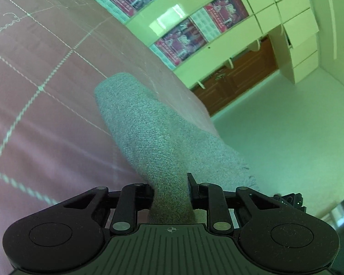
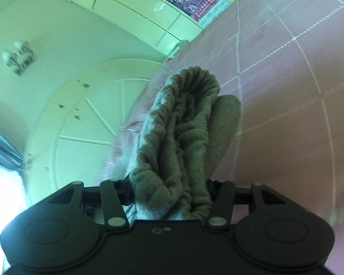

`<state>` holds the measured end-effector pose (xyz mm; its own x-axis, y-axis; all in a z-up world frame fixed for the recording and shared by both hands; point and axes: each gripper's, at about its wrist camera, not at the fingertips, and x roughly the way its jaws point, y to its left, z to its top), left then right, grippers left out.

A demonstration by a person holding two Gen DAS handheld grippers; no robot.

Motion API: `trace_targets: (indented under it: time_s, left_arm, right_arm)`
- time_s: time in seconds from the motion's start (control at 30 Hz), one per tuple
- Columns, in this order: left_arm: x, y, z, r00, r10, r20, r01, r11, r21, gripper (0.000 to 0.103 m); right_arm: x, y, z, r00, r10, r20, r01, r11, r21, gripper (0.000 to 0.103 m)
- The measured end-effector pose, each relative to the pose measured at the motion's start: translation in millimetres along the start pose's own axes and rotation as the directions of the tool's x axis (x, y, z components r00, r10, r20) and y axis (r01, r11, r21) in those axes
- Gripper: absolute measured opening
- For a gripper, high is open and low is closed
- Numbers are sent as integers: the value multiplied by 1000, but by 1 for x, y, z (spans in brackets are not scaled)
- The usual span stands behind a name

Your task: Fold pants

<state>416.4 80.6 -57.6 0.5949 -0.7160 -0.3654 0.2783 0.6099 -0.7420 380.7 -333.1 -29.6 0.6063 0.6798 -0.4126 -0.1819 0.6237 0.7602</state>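
Note:
The grey knit pants (image 1: 149, 133) hang folded between both grippers above a pink bedspread (image 1: 39, 73). My left gripper (image 1: 170, 190) is shut on a smooth end of the pants, and the fabric runs forward from it to a rounded fold. My right gripper (image 2: 172, 190) is shut on the gathered elastic waistband end of the pants (image 2: 181, 123), which bunches up in ridges ahead of it, with a smoother layer beside it on the right. The fabric hides both sets of fingertips.
The pink bedspread (image 2: 286, 91) has a white stitched grid. White cabinets (image 1: 217, 36) with red posters (image 1: 183, 41) stand beyond the bed. A white door or wardrobe panel (image 2: 91, 119) is to the right gripper's left. Pale floor (image 1: 286, 126) lies beside the bed.

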Motion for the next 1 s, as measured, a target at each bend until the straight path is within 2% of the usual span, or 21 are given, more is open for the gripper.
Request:
trace_targets:
  time_s: [0.03, 0.07, 0.1, 0.13, 0.2, 0.23, 0.27, 0.33, 0.4, 0.43, 0.47, 0.5, 0.53, 0.6, 0.63, 0.67, 0.73, 0.83, 0.9, 1.0]
  left_arm:
    - [12, 10, -2, 997, 71, -7, -70, 997, 10, 39]
    - [22, 19, -6, 982, 188, -32, -187, 982, 13, 67]
    - [28, 26, -11, 970, 238, -47, -236, 971, 38, 67]
    - [24, 25, -18, 978, 208, -21, -205, 974, 96, 69]
    - [14, 21, -23, 978, 210, -13, -206, 969, 139, 70]
    - [3, 17, -24, 972, 237, 0, -234, 962, 142, 76]
    - [-8, 8, -25, 964, 262, 35, -264, 951, 160, 91]
    - [-22, -10, -26, 942, 304, 142, -331, 913, 240, 103]
    - [-23, -25, -29, 919, 348, 184, -389, 874, 291, 103]
    - [-17, -29, -31, 906, 385, 175, -422, 850, 316, 103]
    - [-6, -32, -35, 889, 433, 149, -457, 813, 361, 103]
    - [7, -31, -41, 864, 492, 112, -491, 768, 412, 103]
    - [12, -30, -45, 848, 521, 98, -508, 746, 431, 103]
    - [3, -28, -44, 859, 502, 102, -497, 768, 404, 103]
    - [-6, -30, -40, 855, 510, 99, -506, 774, 381, 103]
    - [-15, -35, -40, 842, 525, 126, -530, 762, 371, 103]
    - [-40, -47, -46, 819, 538, 201, -569, 713, 409, 103]
    - [-79, -64, -67, 781, 561, 275, -621, 646, 443, 103]
    - [-103, -73, -83, 772, 568, 286, -632, 637, 442, 103]
    - [-137, -90, -105, 777, 554, 298, -628, 654, 422, 103]
  right_arm:
    - [10, -14, -2, 995, -98, -20, 98, 995, 9, 69]
    - [20, -27, -7, 981, -189, -42, 189, 982, 1, 66]
    - [17, -30, -13, 988, -156, -7, 156, 988, -17, 67]
    - [13, -29, -15, 990, -139, 2, 139, 990, -21, 69]
    - [4, -21, -20, 987, -161, 9, 161, 985, -64, 72]
    - [-4, -14, -20, 983, -179, 38, 181, 980, -81, 79]
    - [-14, -7, -22, 976, -199, 91, 208, 972, -106, 86]
    - [-28, 8, -22, 965, -188, 185, 217, 964, -152, 89]
    - [-20, 26, -18, 949, -207, 239, 257, 945, -202, 95]
    - [-12, 34, -20, 943, -228, 242, 285, 928, -239, 97]
    - [1, 36, -22, 937, -279, 210, 331, 901, -280, 97]
    - [24, 30, -21, 914, -378, 145, 405, 862, -306, 97]
    - [43, 22, -25, 872, -485, 71, 478, 811, -337, 97]
    - [41, 15, -32, 878, -470, 88, 472, 824, -312, 97]
    - [36, 18, -32, 877, -472, 83, 475, 832, -286, 97]
    - [26, 25, -35, 881, -461, 107, 472, 839, -270, 97]
    - [-6, 43, -43, 884, -422, 203, 467, 826, -315, 97]
    - [-38, 64, -63, 877, -404, 260, 476, 805, -353, 97]
    - [-55, 76, -78, 858, -447, 254, 512, 781, -357, 97]
    - [-84, 89, -104, 865, -389, 317, 487, 802, -346, 97]
